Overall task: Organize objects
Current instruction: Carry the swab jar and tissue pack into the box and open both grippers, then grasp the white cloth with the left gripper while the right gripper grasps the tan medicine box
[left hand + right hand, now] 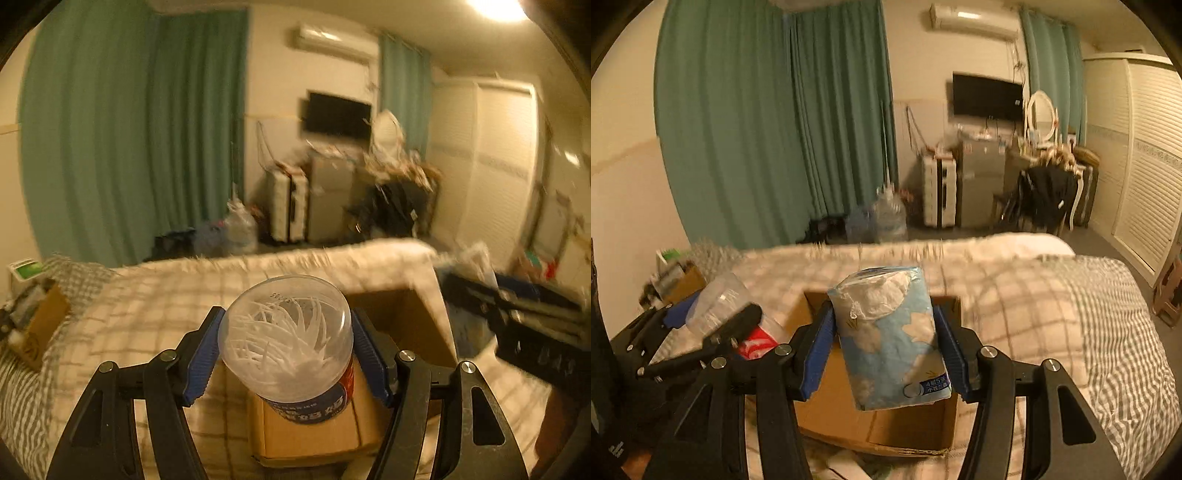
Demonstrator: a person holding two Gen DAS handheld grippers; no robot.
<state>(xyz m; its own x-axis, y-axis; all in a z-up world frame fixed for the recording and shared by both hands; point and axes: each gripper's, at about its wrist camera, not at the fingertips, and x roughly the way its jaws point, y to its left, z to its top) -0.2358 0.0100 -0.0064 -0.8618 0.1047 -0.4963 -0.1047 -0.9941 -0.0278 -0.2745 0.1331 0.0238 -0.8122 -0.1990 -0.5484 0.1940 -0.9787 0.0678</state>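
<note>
My left gripper (286,343) is shut on a clear plastic jar of white floss picks (286,339) with a blue and red label, held above an open cardboard box (406,317) on the bed. My right gripper (884,343) is shut on a blue tissue pack (890,339) with white flower print, held above the same cardboard box (849,406). The left gripper and its jar (716,306) show at the left of the right wrist view. The right gripper's black body (535,325) shows at the right of the left wrist view.
The checked bedspread (1034,295) covers the bed. A small box of clutter (37,317) stands at the bed's left side. Green curtains (775,129), a suitcase (938,192), a small fridge (982,184) and a white wardrobe (1145,147) line the far wall.
</note>
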